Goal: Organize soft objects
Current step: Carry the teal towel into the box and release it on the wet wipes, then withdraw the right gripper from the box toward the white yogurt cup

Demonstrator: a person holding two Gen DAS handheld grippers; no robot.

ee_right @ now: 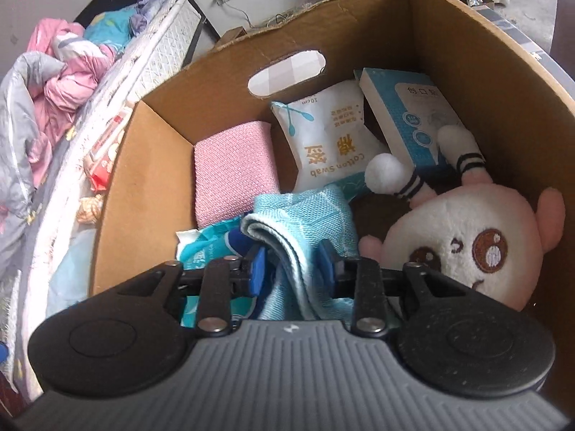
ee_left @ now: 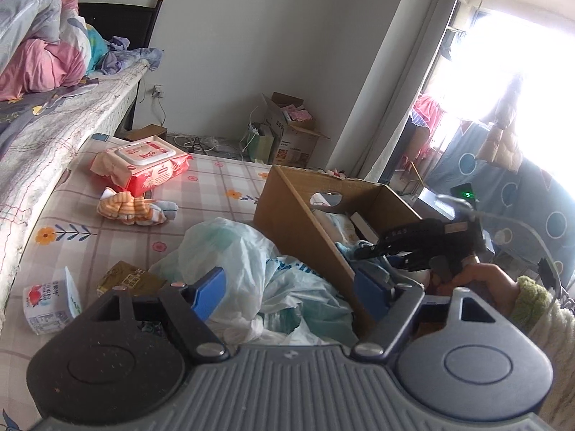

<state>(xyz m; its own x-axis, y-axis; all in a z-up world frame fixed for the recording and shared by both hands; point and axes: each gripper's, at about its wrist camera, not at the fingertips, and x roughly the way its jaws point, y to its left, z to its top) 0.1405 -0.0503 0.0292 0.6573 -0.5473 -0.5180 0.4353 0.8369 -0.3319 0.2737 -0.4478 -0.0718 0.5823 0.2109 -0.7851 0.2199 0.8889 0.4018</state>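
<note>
Your right gripper is down inside the cardboard box, and the light blue towel lies draped between its blue pads, its folded edge running from far left to near right. The jaws stand parted, and whether the pads press the cloth you cannot tell from here; it looks let go. The towel sits at the near side of the box, on a teal packet. Beyond it a pink folded cloth stands against the left wall, long axis pointing away from you. A cotton swab bag and a blue plaster box lean on the far wall under the handle cut-out. To the right, the white and pink plush toy lies upside down, legs pointing to the far side. Little open floor is left in the box; the walls close in on all sides.

Your left gripper is released, jaws wide, hanging over a crumpled white plastic bag just left of the box. Its right finger sits close to the box's near corner. On the far left of the checked, flowered sheet lie a striped orange sock bundle and, beyond it, a red wet-wipes pack. A small carton and a yellow packet lie near left. A raised mattress edge borders the sheet on the left; bright window light floods the right.
</note>
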